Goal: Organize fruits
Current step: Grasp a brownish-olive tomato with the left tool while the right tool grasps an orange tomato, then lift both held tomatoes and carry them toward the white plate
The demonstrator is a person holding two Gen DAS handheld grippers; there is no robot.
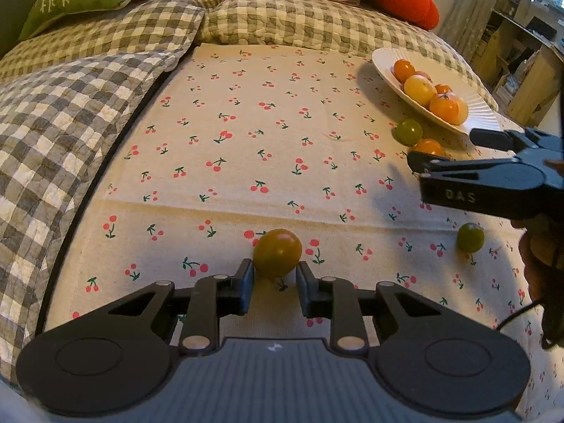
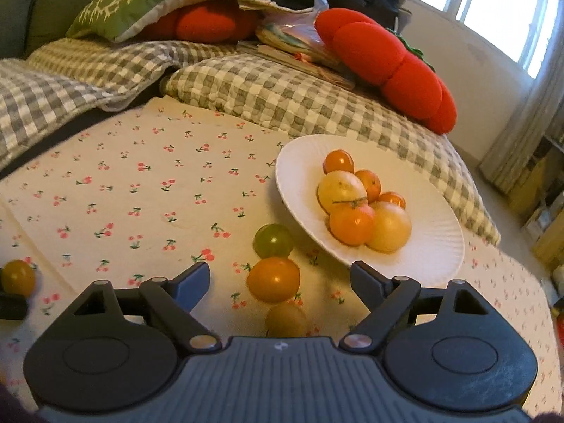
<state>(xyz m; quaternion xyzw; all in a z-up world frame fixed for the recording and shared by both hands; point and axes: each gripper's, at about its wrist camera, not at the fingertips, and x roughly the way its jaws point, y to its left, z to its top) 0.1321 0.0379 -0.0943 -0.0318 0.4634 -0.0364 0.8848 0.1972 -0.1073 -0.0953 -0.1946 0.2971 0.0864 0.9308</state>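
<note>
My left gripper [image 1: 275,269] is shut on an olive-yellow tomato [image 1: 277,253] that rests on the cherry-print cloth [image 1: 246,123]. The same tomato [image 2: 17,277] shows at the far left of the right wrist view. My right gripper [image 2: 280,271] stands open around an orange tomato [image 2: 273,279], its fingers clear of it on both sides. A green tomato [image 2: 273,240] lies just beyond, against the rim of the white plate [image 2: 433,246]. Another greenish tomato [image 2: 286,320] lies under the gripper's body. The plate holds several orange and yellow fruits [image 2: 352,225].
Checked grey-and-cream quilts [image 1: 70,112] ring the cloth on the left and at the back. Red tomato-shaped cushions [image 2: 394,67] and a green pillow [image 2: 141,3] lie behind. A hand [image 1: 539,246] holds the right gripper at the right edge. Shelves [image 1: 521,60] stand far right.
</note>
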